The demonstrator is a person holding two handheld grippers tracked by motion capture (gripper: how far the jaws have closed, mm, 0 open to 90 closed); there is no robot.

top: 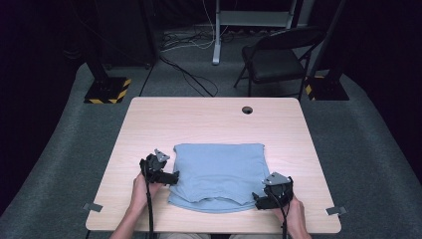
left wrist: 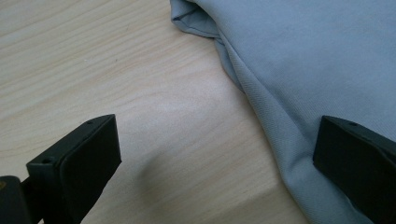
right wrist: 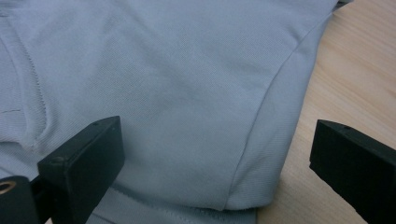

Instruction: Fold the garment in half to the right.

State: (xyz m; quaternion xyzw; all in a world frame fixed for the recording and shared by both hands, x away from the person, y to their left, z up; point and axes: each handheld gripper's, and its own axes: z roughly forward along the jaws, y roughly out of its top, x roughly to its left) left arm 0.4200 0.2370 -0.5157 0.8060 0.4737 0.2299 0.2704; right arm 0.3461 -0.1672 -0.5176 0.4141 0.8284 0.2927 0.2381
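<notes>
Flanking folded shirt, underlayers hidden: claws

Folded light-blue shirt flat on the near half of the wooden table, neckline toward the near edge. Left gripper at the shirt's left edge, right gripper at its near right corner, each in a hand. Beyond the table, a black folding chair and cables on grey carpet.

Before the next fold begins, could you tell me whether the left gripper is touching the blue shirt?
Cannot tell: in the left gripper view, the left gripper stands open astride the blue shirt edge.
</notes>
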